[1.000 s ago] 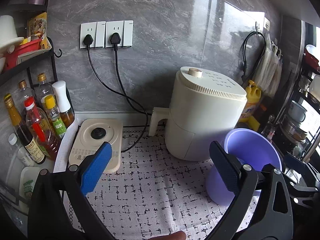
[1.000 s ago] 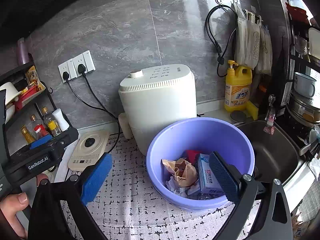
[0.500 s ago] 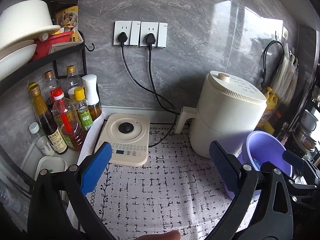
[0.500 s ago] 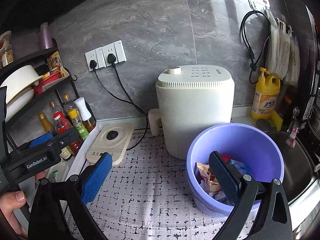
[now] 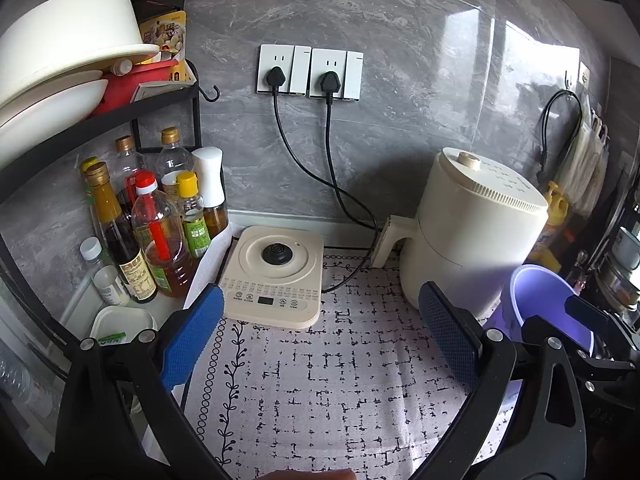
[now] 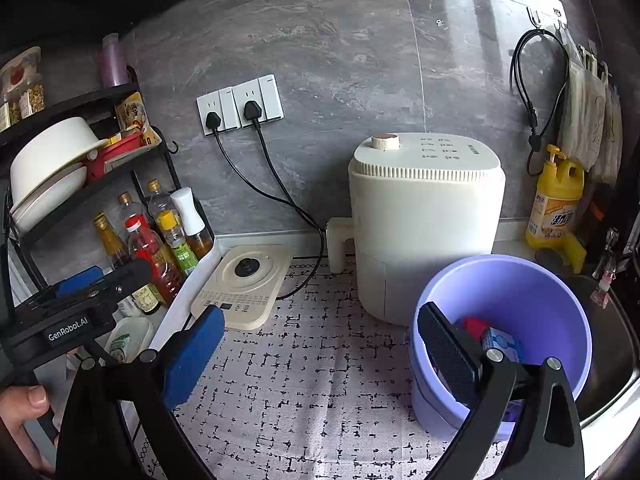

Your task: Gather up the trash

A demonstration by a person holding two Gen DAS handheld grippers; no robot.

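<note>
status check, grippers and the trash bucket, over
Left gripper open, empty. Right gripper open, empty. Purple bucket upright on the mat beside the air fryer, trash inside. No loose trash visible on the mat.

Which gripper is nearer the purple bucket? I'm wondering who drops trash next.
Right. The right gripper hangs beside the purple bucket; the left gripper sits farther left, near the kettle base.
</note>
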